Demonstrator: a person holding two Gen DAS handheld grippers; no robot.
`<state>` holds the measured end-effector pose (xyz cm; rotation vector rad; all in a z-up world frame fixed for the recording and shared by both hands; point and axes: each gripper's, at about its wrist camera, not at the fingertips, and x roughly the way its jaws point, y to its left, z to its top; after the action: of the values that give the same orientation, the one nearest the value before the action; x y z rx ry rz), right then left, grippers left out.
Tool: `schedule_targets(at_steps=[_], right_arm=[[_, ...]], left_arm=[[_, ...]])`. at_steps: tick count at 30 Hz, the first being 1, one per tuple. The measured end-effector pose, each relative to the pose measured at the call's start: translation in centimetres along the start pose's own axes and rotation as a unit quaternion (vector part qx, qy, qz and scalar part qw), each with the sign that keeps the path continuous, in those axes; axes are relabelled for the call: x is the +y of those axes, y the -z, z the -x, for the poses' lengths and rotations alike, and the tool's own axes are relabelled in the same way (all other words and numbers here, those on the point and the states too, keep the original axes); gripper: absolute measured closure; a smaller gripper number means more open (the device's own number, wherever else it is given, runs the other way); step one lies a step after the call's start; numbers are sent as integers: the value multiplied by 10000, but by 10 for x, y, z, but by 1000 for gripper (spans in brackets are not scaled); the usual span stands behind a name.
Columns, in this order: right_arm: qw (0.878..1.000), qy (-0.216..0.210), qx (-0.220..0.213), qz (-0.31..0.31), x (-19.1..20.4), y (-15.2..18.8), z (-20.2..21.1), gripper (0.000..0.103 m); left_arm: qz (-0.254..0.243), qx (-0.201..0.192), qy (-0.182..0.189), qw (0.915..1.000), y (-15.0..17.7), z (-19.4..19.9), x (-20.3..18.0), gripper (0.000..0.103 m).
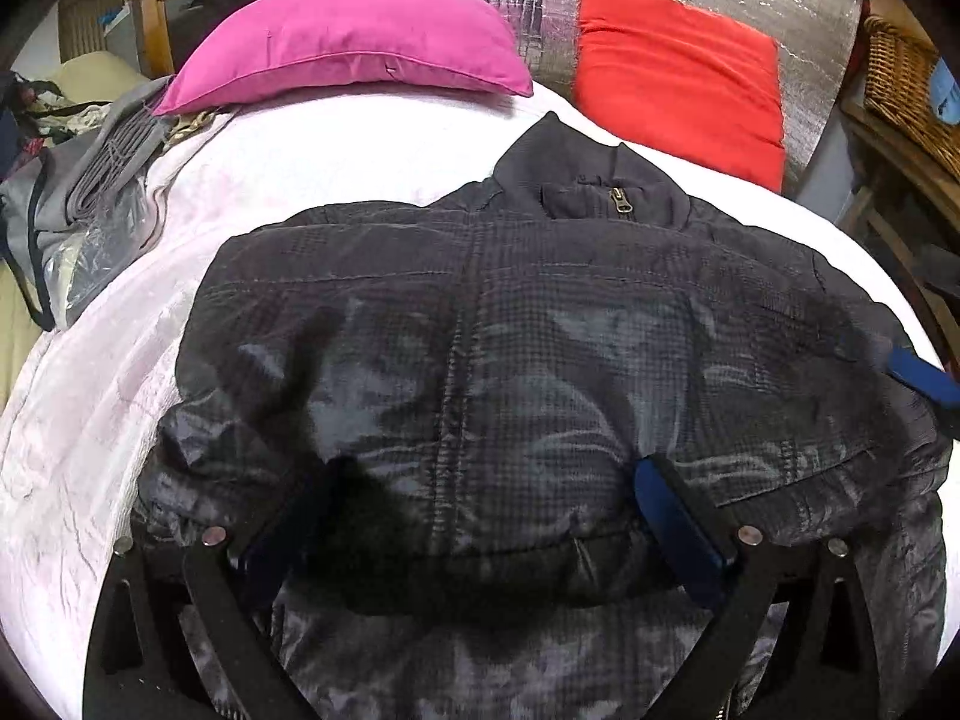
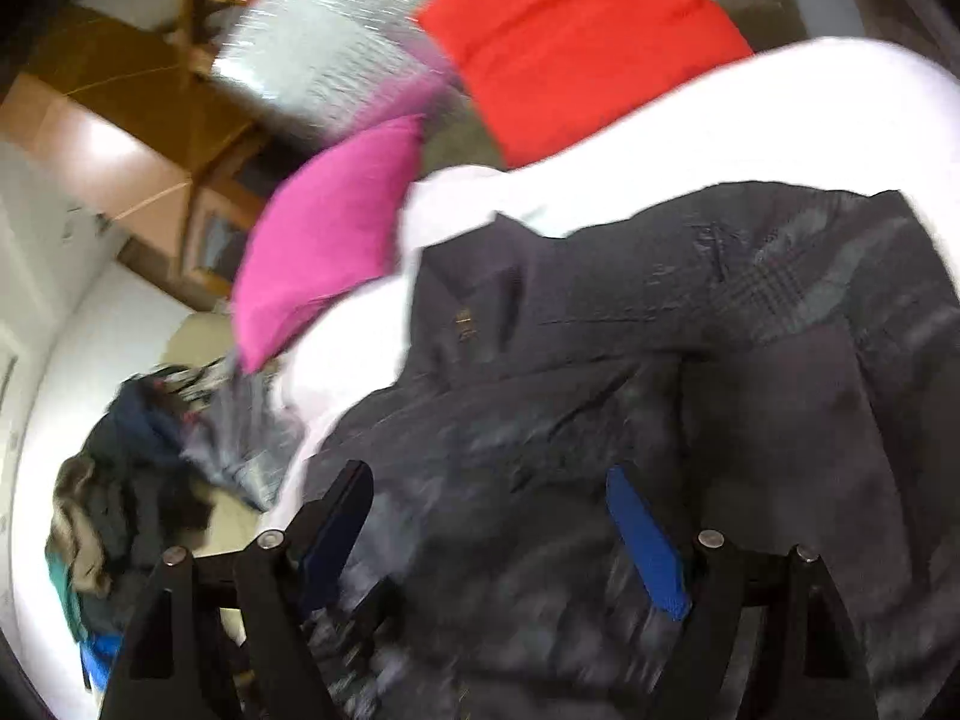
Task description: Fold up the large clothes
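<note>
Dark padded jacket (image 1: 540,324) lies spread front-up on the white bedcover (image 1: 108,396), collar and zip pull toward upper centre of the left view, hem nearest the camera. Laid flat and roughly squared, probably so the sides can be folded in.

Left tongs (image 1: 480,498) stand wide open over the lower middle of the jacket, nothing gripped; cloth bulges up between the fingers, but the pads are not pressing it. Right tongs (image 2: 486,516) are also wide apart over the jacket's lower part in the blurred right view, holding nothing; their blue tip also shows at the right edge of the left view.

Edges: jacket's left side sits well in from the bed edge, white cover free at lower left. Right shoulder runs close to the bed's right edge. Pink cushion (image 1: 348,42) and red cushion (image 1: 678,66) sit beyond the collar, apart from it. Grey folded stack (image 1: 96,192) at middle left, near the bed edge, clear of the jacket. Room to fold looks fine leftward, tighter rightward.
</note>
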<state>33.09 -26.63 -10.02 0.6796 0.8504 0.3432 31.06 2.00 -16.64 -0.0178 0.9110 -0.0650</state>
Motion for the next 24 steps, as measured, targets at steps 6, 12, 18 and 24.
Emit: schedule_targets(at_steps=[6,12,18,24], right_arm=[[9985,375,350,-189,-28,22,-10,20],[9998,74,155,-104,-14,9,6,20],[9996,231,39,-135,-7,-29,-19,20],[9962,467,355,-639,-37,-38,-50,20]], left_arm=[[34,-18,-62,10000,0,10,-3,1],[-46,-215,-72,9997,-8,20,-3,1],[-68,44,-73,9999,-6,-4,-5,1],[-104,43,-80,9999,-5,-5,-7,1]])
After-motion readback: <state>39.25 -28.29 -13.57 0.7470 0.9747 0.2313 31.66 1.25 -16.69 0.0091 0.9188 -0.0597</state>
